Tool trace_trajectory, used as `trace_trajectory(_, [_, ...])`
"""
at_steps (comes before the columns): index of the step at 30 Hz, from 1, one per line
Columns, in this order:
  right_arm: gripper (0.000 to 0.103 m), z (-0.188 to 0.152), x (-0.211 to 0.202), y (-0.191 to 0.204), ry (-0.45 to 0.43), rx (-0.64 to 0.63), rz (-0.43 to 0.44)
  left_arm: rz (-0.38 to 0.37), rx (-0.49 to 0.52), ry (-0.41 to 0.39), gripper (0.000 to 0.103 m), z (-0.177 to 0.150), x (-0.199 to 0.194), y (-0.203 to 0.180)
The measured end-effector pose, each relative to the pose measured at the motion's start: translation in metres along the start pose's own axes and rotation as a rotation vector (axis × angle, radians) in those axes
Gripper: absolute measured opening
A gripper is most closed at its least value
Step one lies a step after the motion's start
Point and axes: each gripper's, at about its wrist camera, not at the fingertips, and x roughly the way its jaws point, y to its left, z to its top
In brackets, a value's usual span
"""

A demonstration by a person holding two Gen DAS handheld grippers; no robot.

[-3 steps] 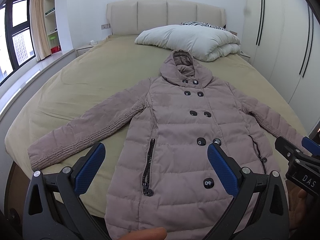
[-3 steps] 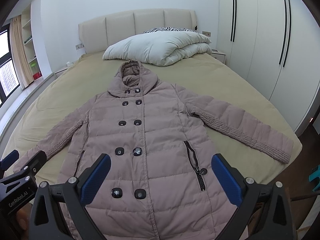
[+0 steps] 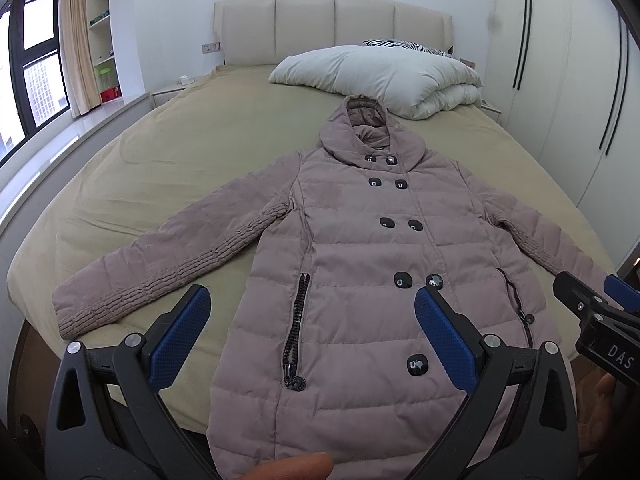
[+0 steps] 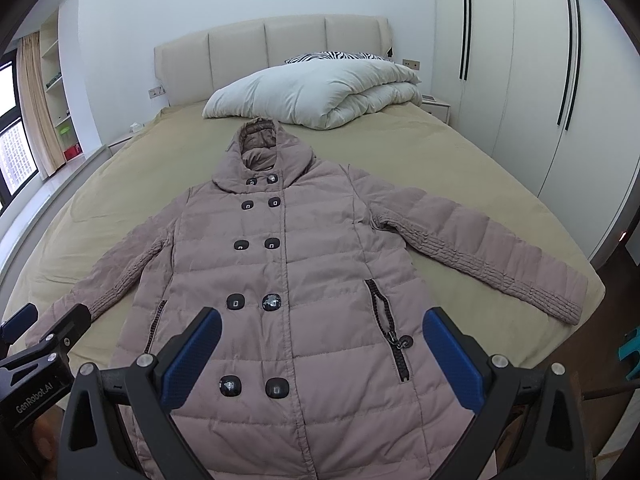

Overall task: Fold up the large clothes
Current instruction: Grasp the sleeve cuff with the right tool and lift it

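Mauve quilted hooded coat (image 3: 360, 272) lies flat, face-up, sleeves spread on olive-sheeted bed (image 3: 168, 168), laid out ready for folding. Left hand-held gripper (image 3: 312, 340) and right hand-held gripper (image 4: 320, 356) both hover over the hem, jaws apart, holding nothing.

Both wrist cams sit at the bed's (image 3: 168, 168) foot, low, facing 12 o'clock toward the headboard (image 4: 272, 52). I read left cam offset left, right cam offset right. Shared: coat (image 3: 360, 280), duvet (image 4: 316, 92), wardrobe (image 4: 520, 60). Each catches the other gripper at frame edge.
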Motion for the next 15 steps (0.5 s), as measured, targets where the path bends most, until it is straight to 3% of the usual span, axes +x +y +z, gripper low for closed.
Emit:
trace_trajectory(3, [0.103, 0.002, 0.008, -0.010, 0.011, 0.027, -0.002, -0.022, -0.018, 0.022, 0.103, 0.001, 0.008, 0.002])
trace_trajectory(7, [0.103, 0.006, 0.030, -0.053, 0.047, 0.133, 0.024, -0.069, -0.063, 0.070, 0.103, -0.001, 0.025, 0.007])
trace_trajectory(11, [0.103, 0.005, 0.058, -0.133, 0.038, 0.318, 0.004, -0.119, -0.075, 0.103, 0.103, -0.004, 0.047, 0.008])
trace_trajectory(15, [0.098, -0.010, 0.091, -0.235, 0.063, 0.599, 0.003, -0.211, -0.090, 0.165, 0.103, -0.002, 0.074, 0.007])
